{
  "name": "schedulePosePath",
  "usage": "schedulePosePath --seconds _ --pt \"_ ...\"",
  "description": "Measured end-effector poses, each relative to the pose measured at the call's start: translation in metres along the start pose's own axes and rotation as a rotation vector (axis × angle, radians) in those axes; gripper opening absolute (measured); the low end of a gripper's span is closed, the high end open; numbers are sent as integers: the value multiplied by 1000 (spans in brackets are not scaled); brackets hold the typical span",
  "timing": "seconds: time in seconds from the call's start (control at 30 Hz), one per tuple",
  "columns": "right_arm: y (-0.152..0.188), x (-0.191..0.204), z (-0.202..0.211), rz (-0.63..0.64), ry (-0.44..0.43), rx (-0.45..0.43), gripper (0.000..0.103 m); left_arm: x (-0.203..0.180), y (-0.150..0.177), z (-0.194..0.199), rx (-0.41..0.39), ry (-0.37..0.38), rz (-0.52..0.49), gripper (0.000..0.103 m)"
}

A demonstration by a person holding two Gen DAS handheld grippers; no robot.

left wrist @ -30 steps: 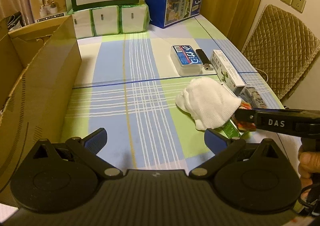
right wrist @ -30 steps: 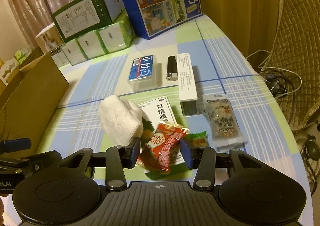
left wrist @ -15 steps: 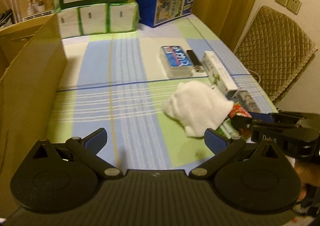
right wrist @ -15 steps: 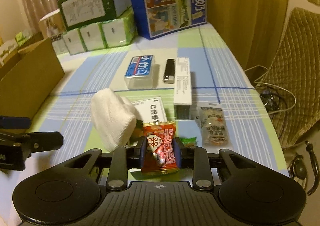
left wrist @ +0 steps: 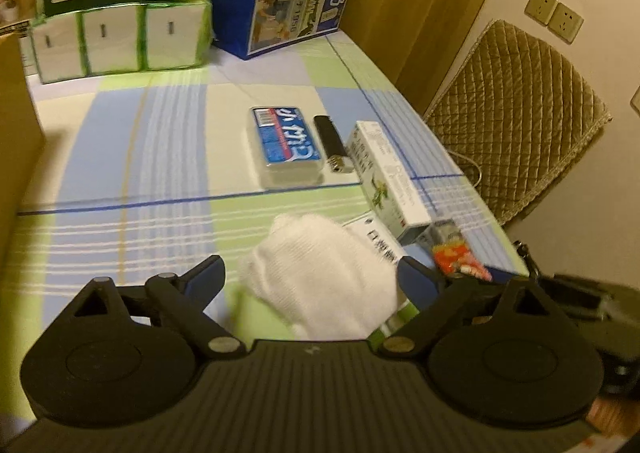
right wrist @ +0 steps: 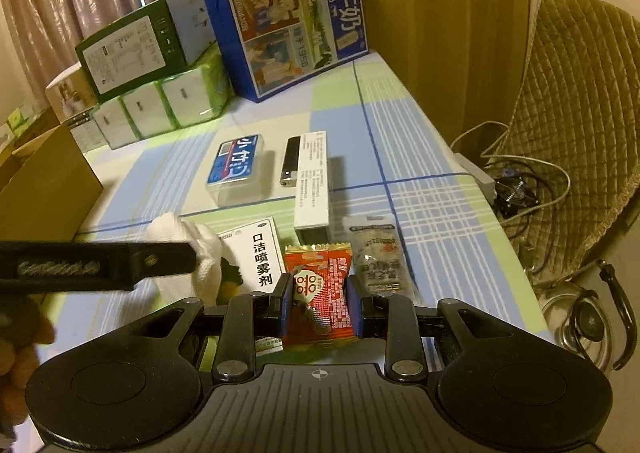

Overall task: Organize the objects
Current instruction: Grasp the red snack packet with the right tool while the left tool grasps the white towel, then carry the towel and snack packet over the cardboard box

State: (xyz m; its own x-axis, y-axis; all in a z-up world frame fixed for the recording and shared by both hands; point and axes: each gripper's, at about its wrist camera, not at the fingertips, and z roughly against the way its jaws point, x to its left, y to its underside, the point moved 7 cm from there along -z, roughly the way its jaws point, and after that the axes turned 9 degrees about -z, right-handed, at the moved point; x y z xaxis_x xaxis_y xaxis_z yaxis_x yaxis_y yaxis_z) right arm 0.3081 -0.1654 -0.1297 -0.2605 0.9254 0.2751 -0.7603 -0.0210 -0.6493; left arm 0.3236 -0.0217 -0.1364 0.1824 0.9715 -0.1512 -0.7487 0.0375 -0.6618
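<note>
Left gripper (left wrist: 310, 277) is hovering with its jaws spread wide around a crumpled white cloth (left wrist: 320, 285) lying near the front edge of the checked tabletop (left wrist: 160, 157). Right gripper (right wrist: 318, 307) is pinching a red-orange foil snack packet (right wrist: 318, 293) between nearly closed fingers, just beside a clear grey sachet (right wrist: 378, 257) toward the tabletop's right edge.

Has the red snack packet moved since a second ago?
Yes. The red snack packet has come up and toward the camera, away from the white box, clamped in the right gripper.
</note>
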Motion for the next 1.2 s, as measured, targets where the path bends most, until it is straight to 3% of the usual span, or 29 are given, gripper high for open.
schedulePosePath --seconds 0.1,0.27,0.43,0.77,1.2 --pt "0 -1 -1 -5 3 2 25 0 -2 -12 18 27 27 77" --pt "1 1 -1 -4 0 3 25 4 4 -16 48 10 10 46" --pt "2 7 2 8 -24 -6 25 5 14 0 61 -2 -33 34" --pt "20 35 24 50 -98 9 25 11 42 61 67 -98 -99 31" --pt "59 66 111 61 -108 -15 25 -4 71 153 17 -109 -106 31"
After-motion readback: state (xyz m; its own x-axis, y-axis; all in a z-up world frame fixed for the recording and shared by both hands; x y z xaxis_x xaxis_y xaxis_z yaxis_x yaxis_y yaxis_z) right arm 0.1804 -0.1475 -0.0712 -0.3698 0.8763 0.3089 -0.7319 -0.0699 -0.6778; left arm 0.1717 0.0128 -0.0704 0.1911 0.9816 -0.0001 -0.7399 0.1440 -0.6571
